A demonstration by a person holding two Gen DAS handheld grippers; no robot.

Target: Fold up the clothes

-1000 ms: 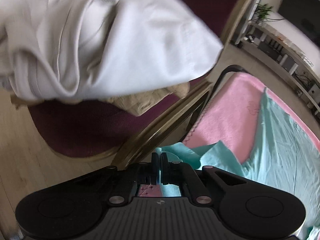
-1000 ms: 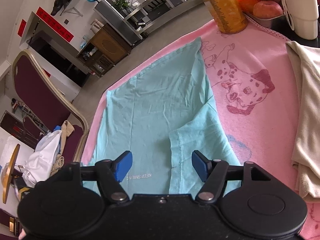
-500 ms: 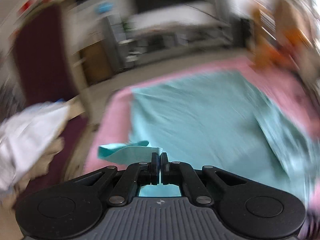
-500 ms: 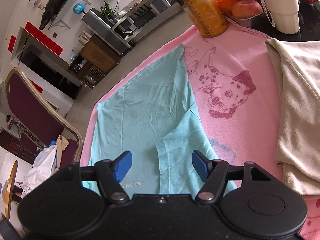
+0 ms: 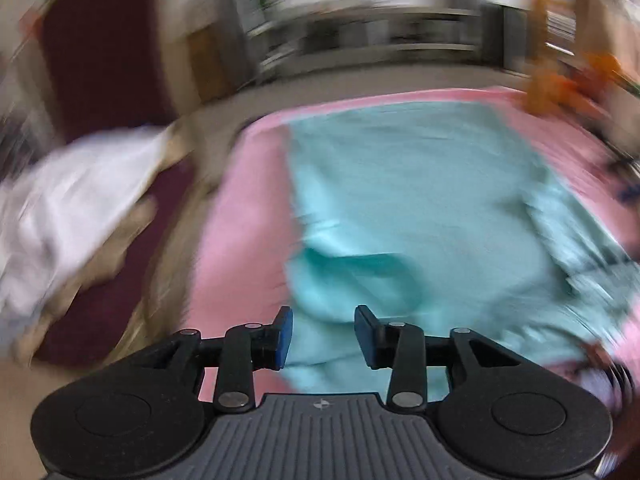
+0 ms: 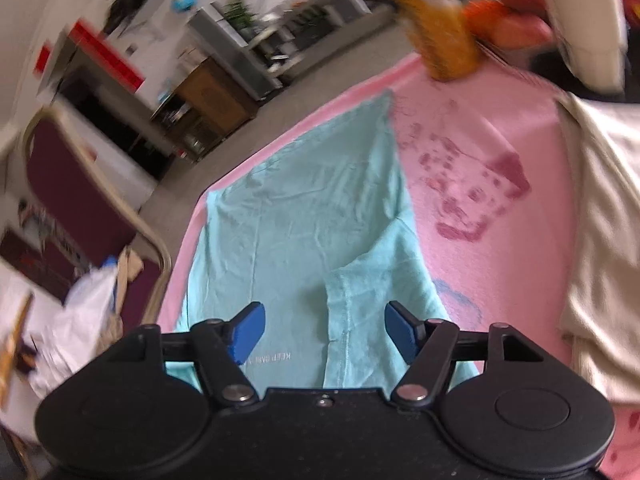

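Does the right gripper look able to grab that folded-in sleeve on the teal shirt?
Probably yes. The right gripper is open, and the folded-in sleeve of the teal shirt lies just ahead between its fingers, with nothing covering it.

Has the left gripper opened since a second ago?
Yes. The left gripper, shut on the teal shirt before, now hangs open over it on the pink blanket.

Motion blur smeared most of the left wrist view: the shelving (image 5: 360,36) behind was unreadable, and the orange shapes (image 5: 568,84) at the right edge were perhaps fruit. The teal shirt's (image 6: 304,240) near hem lay hidden behind the right gripper's (image 6: 324,330) body. The cream garment (image 6: 600,248) was cut off by the frame edge.
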